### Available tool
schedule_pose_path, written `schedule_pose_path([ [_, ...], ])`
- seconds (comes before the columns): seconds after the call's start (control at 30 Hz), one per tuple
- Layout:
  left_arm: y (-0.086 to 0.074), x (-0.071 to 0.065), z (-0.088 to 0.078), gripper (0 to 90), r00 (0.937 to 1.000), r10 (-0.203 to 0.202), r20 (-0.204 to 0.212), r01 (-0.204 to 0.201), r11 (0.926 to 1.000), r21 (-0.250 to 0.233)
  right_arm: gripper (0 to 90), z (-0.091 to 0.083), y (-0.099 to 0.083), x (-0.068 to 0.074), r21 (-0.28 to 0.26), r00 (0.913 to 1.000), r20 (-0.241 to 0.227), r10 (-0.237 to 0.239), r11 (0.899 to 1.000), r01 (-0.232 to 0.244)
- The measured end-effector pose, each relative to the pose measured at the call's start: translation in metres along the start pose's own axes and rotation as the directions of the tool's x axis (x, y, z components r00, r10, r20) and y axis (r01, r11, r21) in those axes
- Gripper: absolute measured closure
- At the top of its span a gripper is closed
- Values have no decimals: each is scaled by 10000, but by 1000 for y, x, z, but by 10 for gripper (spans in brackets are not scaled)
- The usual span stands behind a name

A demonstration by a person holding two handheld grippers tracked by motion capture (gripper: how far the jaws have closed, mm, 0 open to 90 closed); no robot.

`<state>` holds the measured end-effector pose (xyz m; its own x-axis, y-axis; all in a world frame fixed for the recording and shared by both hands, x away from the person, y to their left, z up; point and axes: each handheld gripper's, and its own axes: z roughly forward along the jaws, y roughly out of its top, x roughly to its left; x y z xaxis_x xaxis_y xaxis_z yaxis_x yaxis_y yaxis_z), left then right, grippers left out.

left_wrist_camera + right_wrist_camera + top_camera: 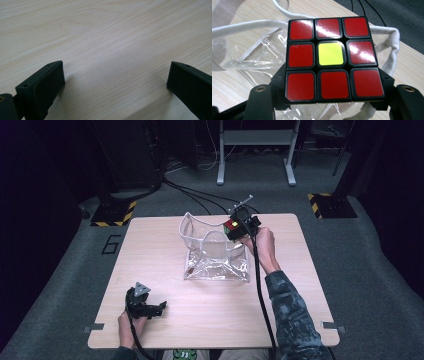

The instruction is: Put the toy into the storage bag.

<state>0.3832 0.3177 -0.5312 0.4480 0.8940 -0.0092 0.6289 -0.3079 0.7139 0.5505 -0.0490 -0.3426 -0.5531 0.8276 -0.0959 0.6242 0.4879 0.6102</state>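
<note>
Right hand-held gripper (239, 226) grips the puzzle cube (333, 58) over the clear bag (215, 251) at table (150, 250) centre, release apparently pending; left hand-held gripper (159, 308), at 7 o'clock, rests open.

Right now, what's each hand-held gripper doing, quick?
Left hand-held gripper: open, empty, low over the table.
Right hand-held gripper: shut on the cube, above the clear bag.

Worktop (150, 270) and surroundings
Grey carpet (360, 270) is crossed by black cables (195, 195); striped plates (114, 213) are set near the far corners, a metal frame (255, 140) beyond.
</note>
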Motion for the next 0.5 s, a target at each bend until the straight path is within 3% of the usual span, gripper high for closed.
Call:
schedule_pose_path([
  [0.17,0,0,0,12,10000,2,2,-2,10000,2,332,10,-2,-2,373,9992,12,-406,9985,405],
  [0.5,0,0,0,12,10000,16,11,-16,10000,-5,332,20,-4,-5,772,9980,441,-454,9961,419],
])
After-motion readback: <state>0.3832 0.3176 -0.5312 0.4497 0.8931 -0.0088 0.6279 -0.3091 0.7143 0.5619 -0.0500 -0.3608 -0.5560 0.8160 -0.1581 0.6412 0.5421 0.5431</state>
